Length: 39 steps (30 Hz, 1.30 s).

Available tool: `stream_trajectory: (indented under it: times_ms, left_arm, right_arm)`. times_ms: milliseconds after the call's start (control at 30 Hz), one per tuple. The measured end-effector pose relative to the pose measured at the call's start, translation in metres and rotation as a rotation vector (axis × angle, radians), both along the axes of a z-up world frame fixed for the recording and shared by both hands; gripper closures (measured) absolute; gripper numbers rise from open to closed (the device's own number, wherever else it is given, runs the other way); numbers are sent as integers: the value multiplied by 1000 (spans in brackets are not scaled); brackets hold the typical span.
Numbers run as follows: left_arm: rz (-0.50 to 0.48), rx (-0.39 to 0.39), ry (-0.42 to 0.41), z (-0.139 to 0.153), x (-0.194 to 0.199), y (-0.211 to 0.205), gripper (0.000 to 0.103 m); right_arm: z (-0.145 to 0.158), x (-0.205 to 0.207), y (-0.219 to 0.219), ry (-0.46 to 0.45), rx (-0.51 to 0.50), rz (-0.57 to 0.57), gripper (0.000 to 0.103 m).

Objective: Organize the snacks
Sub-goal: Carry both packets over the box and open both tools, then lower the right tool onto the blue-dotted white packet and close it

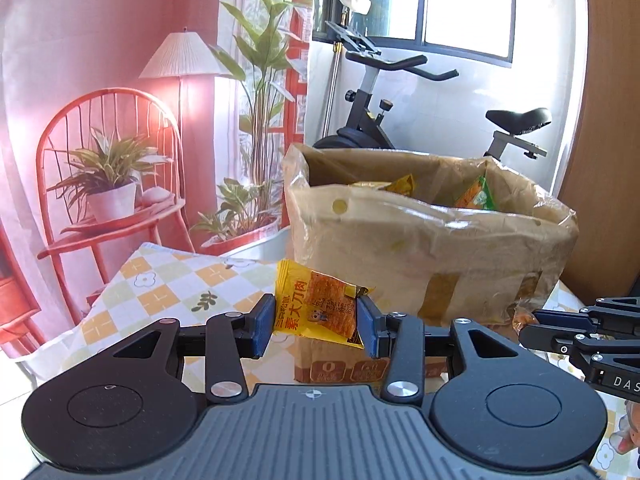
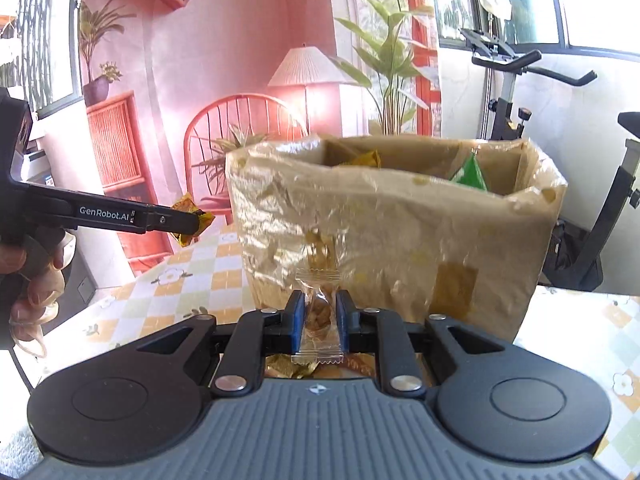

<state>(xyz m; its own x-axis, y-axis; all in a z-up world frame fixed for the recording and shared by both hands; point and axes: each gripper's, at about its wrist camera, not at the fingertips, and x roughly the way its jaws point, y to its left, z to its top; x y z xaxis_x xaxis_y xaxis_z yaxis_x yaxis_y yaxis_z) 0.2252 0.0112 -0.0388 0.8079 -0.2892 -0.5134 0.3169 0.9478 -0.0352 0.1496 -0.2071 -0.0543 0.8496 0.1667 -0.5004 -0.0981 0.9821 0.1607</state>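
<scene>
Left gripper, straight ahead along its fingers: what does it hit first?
Probably the front wall of the plastic-lined brown cardboard box. The left gripper, shut on a yellow snack packet, points at that wall below the rim. Depth is unclear in the fisheye view.

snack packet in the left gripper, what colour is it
Yellow, with an orange-red picture panel; the snack packet shows best in the left wrist view, clamped in the left gripper.
</scene>
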Motion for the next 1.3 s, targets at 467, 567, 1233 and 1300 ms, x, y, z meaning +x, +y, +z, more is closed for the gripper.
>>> stream_trajectory:
  times_ms: [467,567,1233,1300]
  left_arm:
    - [-74,-10,-63,61,78,-76,57]
    - [-71,-3,-33,55,98,-88,57]
    - [16,-3,73,53,81,-44,33]
    - [26,-12,92,55,66,-33,33]
  right_arm:
    - [61,96,-44,-45,-11,-48,85]
    - [53,113,-49,2,-12,-79,85]
    - [60,78,-55,32,-6,-77,66]
    - [62,66,-54,29,8,-56,66]
